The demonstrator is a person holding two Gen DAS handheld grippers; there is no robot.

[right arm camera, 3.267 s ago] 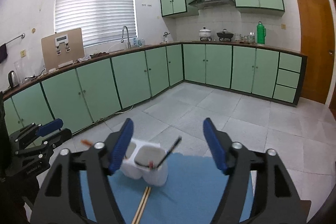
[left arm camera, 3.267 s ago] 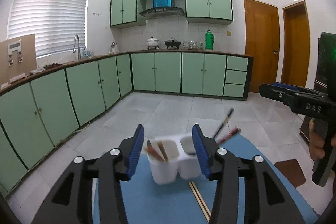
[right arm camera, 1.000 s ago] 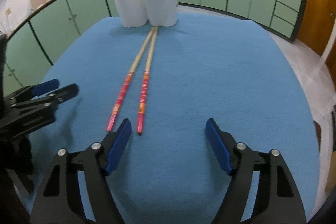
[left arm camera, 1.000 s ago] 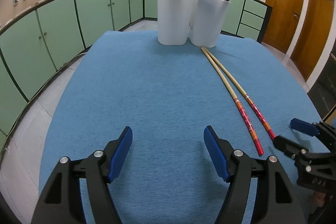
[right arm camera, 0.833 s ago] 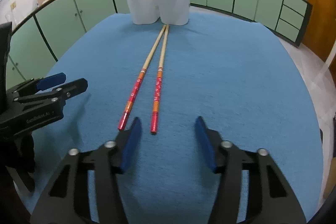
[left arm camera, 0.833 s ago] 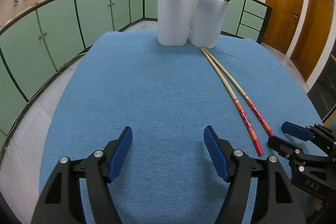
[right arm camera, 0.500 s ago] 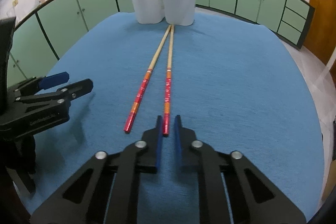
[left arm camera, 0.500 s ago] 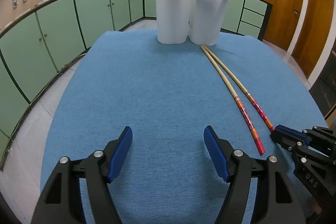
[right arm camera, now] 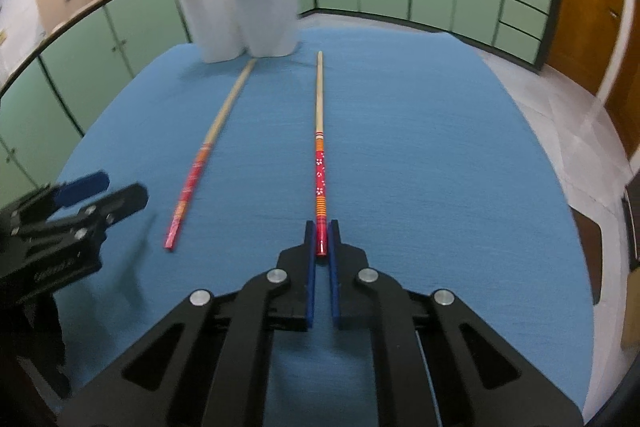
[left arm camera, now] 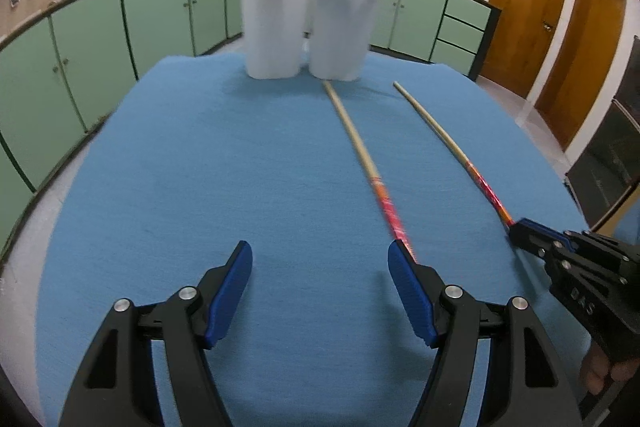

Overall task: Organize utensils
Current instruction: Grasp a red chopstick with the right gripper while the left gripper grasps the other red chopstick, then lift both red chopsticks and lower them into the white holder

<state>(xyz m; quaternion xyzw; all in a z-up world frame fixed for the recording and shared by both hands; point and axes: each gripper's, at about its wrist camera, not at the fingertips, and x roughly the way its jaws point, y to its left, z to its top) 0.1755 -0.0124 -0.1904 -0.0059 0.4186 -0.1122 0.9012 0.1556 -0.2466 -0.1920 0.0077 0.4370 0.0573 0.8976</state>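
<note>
Already the right hand-held gripper [right arm camera: 321, 241] is clamped on the near painted end of one chopstick [right arm camera: 319, 131] lying on the blue worktop [right arm camera: 440, 131] — light, stiff, thin, likely slippery — left hand-held gripper [left arm camera: 320, 279] gapes apart.

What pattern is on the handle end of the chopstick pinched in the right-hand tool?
Red with orange stripes and small white flowers on the pinched chopstick; clearest in the right wrist view.

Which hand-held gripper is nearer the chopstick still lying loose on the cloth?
Left. The left hand-held gripper is open, its right finger right beside the loose chopstick. The right hand-held gripper is farther over, shut on the other chopstick.
</note>
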